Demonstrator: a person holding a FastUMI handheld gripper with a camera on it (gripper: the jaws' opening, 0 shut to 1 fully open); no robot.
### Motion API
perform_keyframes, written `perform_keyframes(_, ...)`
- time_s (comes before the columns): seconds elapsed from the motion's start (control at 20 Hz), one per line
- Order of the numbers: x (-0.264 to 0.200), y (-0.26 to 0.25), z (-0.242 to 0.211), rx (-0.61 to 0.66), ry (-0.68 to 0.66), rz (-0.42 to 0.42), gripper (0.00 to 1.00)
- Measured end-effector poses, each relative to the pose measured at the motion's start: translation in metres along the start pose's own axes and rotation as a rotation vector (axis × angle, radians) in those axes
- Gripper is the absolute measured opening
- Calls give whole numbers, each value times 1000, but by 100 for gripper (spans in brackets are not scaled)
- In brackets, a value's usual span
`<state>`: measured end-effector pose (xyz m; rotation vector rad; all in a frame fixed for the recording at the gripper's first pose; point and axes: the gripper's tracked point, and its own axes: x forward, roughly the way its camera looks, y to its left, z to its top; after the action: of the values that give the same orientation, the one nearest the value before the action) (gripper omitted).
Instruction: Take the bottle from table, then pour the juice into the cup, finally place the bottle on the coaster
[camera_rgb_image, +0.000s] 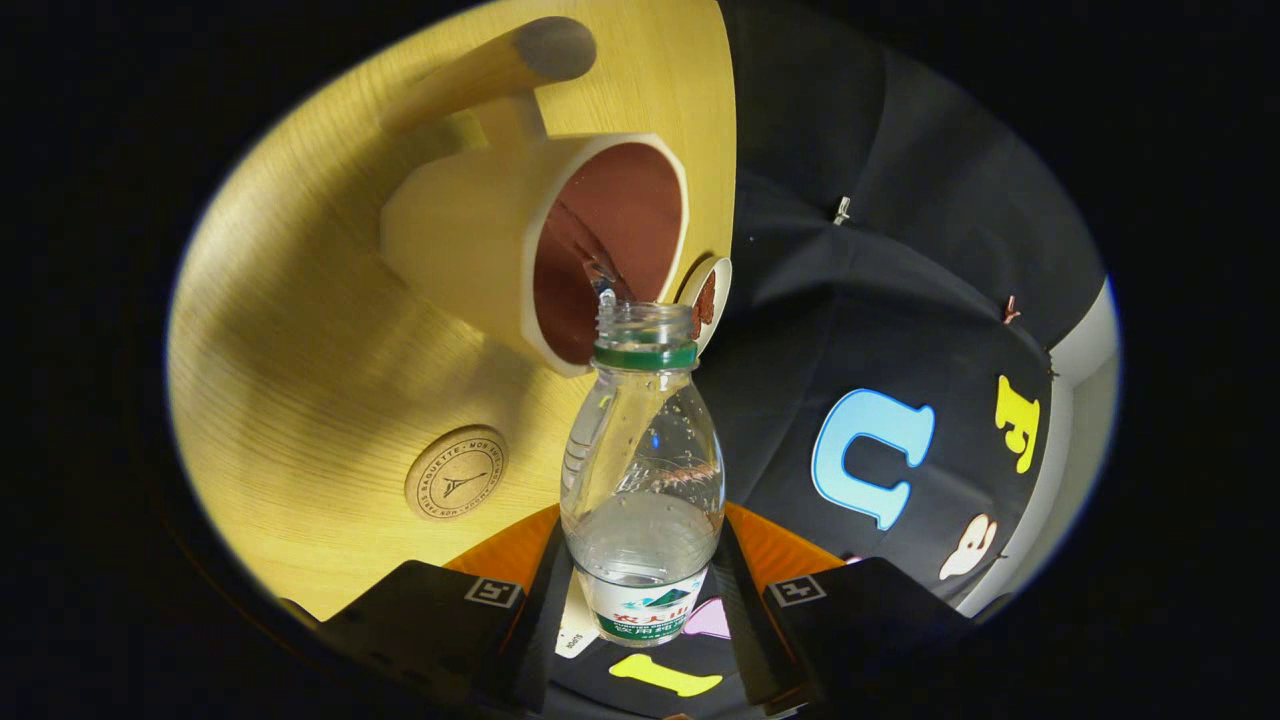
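The gripper (640, 610) is clamped on the clear uncapped plastic bottle (642, 470); both fingers press its sides. Its mouth tips into the cream brown-lined cup (520, 240) on the wooden table (300, 400); a round wooden coaster (456, 473) lies nearby.

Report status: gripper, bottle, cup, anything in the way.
Gripper shut on bottle, tipped toward cup. Bottle mouth at cup rim, liquid running in, some left in bottle. Coaster bare on table. Nothing blocking.

**A:** What sort of place is this?

**B:** I'm in a recording booth — staged, not a real kitchen. Black cloth wall (900, 300) pinned up right behind my wooden table (300, 350).

**A:** Household props?

**B:** Yes — a cream cup (480, 240), a round coaster (456, 472), a rolling-pin-like wooden cylinder (500, 65).
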<state>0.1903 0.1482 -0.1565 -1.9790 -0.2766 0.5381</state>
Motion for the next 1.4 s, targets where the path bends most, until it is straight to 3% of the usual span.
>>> perform_keyframes(1.4, 4, -28, 3, -269, -58, -54, 74)
